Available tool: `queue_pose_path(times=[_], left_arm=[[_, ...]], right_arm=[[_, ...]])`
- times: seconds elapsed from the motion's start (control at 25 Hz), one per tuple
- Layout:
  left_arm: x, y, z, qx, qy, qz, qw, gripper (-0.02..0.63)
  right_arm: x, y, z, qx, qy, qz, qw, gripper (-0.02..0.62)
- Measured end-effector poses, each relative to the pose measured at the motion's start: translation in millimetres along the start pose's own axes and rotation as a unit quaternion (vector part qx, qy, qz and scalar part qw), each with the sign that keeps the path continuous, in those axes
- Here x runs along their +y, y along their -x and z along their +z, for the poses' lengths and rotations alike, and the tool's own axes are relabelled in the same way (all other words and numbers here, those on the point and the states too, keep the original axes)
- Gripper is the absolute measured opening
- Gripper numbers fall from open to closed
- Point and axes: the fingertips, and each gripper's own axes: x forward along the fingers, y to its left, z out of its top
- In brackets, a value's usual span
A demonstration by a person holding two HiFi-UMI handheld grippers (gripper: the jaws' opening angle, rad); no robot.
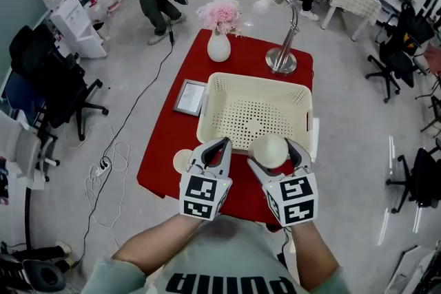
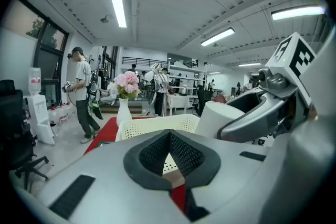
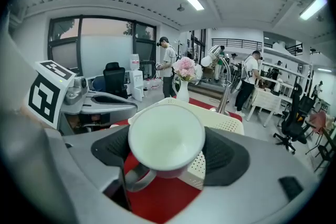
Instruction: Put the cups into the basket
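My right gripper [image 1: 274, 156] is shut on a white handled cup [image 1: 270, 150], holding it over the near rim of the cream perforated basket [image 1: 205, 113]. In the right gripper view the cup [image 3: 166, 139] sits between the black pads, mouth toward the camera and handle pointing down-left. The basket [image 3: 223, 122] lies just beyond it. My left gripper [image 1: 219, 146] hovers beside it at the basket's near left corner, shut with nothing in it. A round white thing [image 1: 182, 162], possibly a second cup, rests on the red table, partly hidden by the left gripper.
On the red table [image 1: 165, 148], a white vase of pink flowers [image 1: 219, 45] and a silver desk lamp [image 1: 282, 60] stand behind the basket. A small picture frame [image 1: 189, 97] lies to its left. Office chairs, floor cables and people stand around.
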Motion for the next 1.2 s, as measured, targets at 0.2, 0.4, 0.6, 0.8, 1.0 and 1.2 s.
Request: queue_pose_path(times=[0.2, 0.4, 0.6, 0.8, 1.0, 1.2], left_arm=[[1.1, -22.9, 11.1, 0.003, 0.005, 0.002, 1.0, 0.005], [3.9, -48.4, 15.7, 0.013, 0.013, 0.009, 0.9998, 0.005], [6.8, -73.0, 15.2, 0.029, 0.017, 0.016, 0.9993, 0.005], [13.2, -91.2, 12.4, 0.042, 0.026, 0.024, 0.9985, 0.005], [18.2, -107.7, 6.5, 0.062, 0.036, 0.028, 0.997, 0.005], [22.5, -117.8, -2.3, 0.08, 0.05, 0.031, 0.9951, 0.005]], right_arm=[[-29.1, -18.1, 17.0, -0.002, 0.003, -0.01, 1.0, 0.397], [-57.3, -42.9, 23.6, 0.003, -0.003, -0.017, 1.0, 0.397], [-85.8, -71.1, 17.9, 0.019, -0.019, -0.024, 0.999, 0.397], [-107.5, -100.9, 8.5, 0.036, -0.033, -0.033, 0.998, 0.397], [-121.5, -124.8, 0.1, 0.053, -0.043, -0.035, 0.997, 0.397], [-131.4, -148.0, -14.6, 0.071, -0.05, -0.04, 0.995, 0.397]])
